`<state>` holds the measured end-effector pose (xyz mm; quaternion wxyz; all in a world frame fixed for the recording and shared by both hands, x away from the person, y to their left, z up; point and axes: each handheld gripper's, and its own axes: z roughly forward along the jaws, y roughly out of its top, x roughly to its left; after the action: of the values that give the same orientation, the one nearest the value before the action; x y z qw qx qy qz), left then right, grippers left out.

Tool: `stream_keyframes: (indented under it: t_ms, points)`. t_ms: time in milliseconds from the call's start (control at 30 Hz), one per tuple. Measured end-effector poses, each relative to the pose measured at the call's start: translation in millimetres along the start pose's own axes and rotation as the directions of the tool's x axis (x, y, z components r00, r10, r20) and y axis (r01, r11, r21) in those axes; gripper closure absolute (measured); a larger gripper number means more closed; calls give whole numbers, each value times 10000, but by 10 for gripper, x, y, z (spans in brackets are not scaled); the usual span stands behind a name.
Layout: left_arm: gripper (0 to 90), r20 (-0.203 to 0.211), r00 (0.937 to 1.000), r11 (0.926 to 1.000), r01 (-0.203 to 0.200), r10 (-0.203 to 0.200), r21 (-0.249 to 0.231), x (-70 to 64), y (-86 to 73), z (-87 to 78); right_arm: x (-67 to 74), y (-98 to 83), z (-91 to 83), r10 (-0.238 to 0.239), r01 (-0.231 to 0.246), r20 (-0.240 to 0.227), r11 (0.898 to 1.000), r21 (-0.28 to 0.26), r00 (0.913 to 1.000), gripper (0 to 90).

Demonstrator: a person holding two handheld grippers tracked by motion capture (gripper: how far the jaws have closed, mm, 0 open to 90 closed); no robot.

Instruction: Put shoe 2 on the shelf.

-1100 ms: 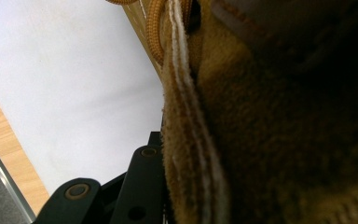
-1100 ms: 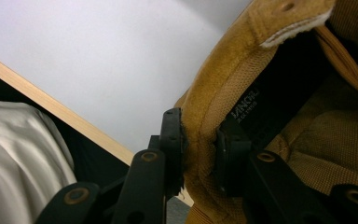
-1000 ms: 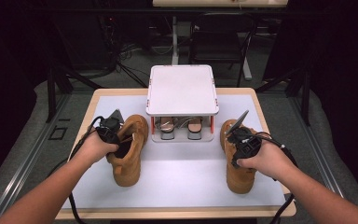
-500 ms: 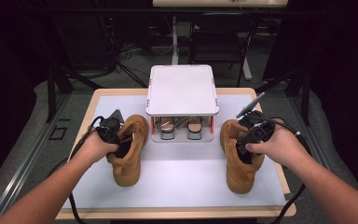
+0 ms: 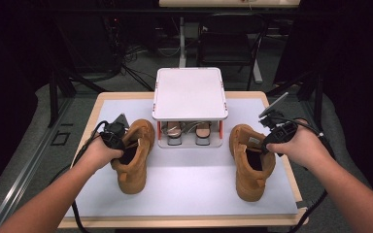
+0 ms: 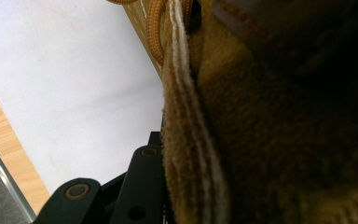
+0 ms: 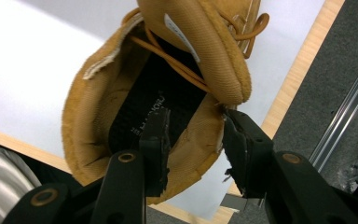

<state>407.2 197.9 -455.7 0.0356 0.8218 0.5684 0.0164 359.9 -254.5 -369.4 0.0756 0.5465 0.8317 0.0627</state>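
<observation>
Two tan boots stand on the white mat of the table, one at each side of a small white rack. The left boot (image 5: 132,156) stands left of the rack, with its toe toward the person. The left gripper (image 5: 118,141) holds the collar of this boot: in the left gripper view the suede edge (image 6: 186,154) presses against the black jaw, so this gripper is clamped on the boot's wall.

The right boot (image 5: 250,160) stands right of the rack, near the mat's right edge. The right gripper (image 7: 193,140) sits at its collar. One jaw is inside the opening above the black insole (image 7: 144,112), the other is outside the wall. Its jaws have just been opening, and the wall between them looks free, so the grip is released.

The rack (image 5: 190,93) has a flat white top, and under it two smaller shoes (image 5: 188,132) are visible. The wooden table (image 5: 97,104) shows around the mat.
</observation>
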Motion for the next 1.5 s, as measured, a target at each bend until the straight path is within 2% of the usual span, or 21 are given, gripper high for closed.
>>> stream_keyframes:
  t_ms: [133,167,200,333,400,567,700,767,800,1067,1233,1333,1500]
  points:
    - [763,-3,10000,10000,3,-3,-2,-2,0,0,-37,5,32,42,-43,29,9999,154,10000,612]
    - [762,-6,10000,10000,5,-5,-4,-2,0,0,-51,5,31,203,-203,-53,9998,-50,9998,612]
    - [762,-6,10000,10000,5,-5,-4,-2,0,0,-57,6,34,215,-214,56,9998,-34,9998,614]
    - [762,-7,10000,10000,4,-4,-2,-2,0,0,-86,5,67,232,-233,94,9996,169,9997,614]
    - [763,-8,10000,10000,10,-10,-5,-2,-1,0,-104,-16,136,454,-454,-3,9990,26,9990,613]
    - [763,-2,10000,10000,12,-12,-4,1,0,2,-153,-31,240,442,-438,-91,9985,343,9990,612]
    - [763,6,10000,10000,8,-8,-5,0,0,1,-156,-47,326,688,-683,-194,9974,242,9974,613]
    - [763,13,10000,10000,8,-8,-10,3,-1,2,-173,-49,388,576,-563,-265,9973,480,9980,616]
    - [763,10,10000,10000,9,-9,-10,3,-1,2,-164,-57,419,683,-672,-329,9972,337,9971,618]
    - [764,0,10000,10000,14,-14,-10,1,-2,2,-152,-79,541,709,-698,-362,9971,297,9968,631]
    - [764,14,10000,10000,41,-41,-16,2,-5,1,-154,-93,606,626,-605,-445,9971,469,9970,642]
    - [765,21,10000,10000,46,-46,-37,2,-7,2,-135,-106,647,734,-722,-375,9969,308,9966,649]
    - [765,58,10000,10000,36,-36,-51,5,-8,2,-130,-119,714,621,-613,-237,9975,359,9978,673]
